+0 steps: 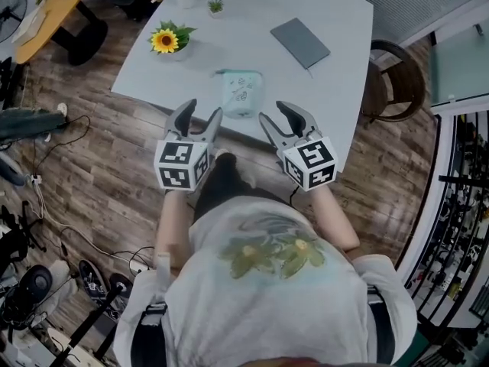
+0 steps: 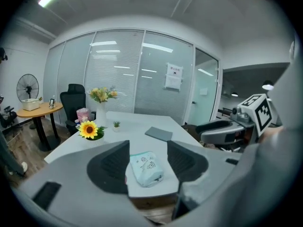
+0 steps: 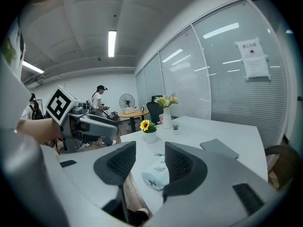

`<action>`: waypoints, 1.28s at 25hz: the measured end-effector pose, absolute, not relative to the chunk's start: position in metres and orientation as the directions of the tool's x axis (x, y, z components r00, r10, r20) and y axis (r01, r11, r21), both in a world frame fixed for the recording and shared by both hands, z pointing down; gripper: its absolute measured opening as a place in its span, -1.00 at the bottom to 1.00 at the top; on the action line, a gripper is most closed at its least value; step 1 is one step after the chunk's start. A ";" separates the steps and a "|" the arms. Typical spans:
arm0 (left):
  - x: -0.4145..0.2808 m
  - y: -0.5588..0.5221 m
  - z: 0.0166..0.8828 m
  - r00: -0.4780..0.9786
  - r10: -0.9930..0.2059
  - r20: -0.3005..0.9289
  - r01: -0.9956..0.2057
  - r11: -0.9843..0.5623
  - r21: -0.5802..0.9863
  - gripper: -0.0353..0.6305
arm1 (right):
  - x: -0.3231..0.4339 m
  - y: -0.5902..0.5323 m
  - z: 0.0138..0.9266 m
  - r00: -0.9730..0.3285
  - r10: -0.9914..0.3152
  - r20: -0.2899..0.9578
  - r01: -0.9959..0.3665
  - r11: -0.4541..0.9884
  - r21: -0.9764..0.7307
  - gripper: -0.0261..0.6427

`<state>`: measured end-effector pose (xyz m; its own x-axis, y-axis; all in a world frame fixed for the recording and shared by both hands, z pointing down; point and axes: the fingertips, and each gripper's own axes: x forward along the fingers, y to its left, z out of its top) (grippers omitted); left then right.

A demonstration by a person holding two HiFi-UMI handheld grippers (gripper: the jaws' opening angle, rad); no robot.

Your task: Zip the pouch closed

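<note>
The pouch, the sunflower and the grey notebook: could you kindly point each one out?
pouch [image 1: 241,94], head view, middle of its printed face.
sunflower [image 1: 164,40], head view, dark centre of the bloom.
grey notebook [image 1: 299,42], head view, middle of its cover.

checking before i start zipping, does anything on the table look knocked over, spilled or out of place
Nothing stands out. The pouch lies flat near the front edge of the table, fully on it. The sunflower pot stands upright and the grey notebook lies flat.
</note>
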<state>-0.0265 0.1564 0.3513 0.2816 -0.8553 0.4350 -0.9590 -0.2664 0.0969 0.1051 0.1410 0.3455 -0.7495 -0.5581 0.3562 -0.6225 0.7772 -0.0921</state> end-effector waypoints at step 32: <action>-0.079 0.004 0.486 0.335 -0.621 0.709 -0.932 -0.329 0.152 -0.21 | 0.066 -0.013 0.410 -0.659 -0.542 0.522 -0.680 0.725 -0.106 -0.38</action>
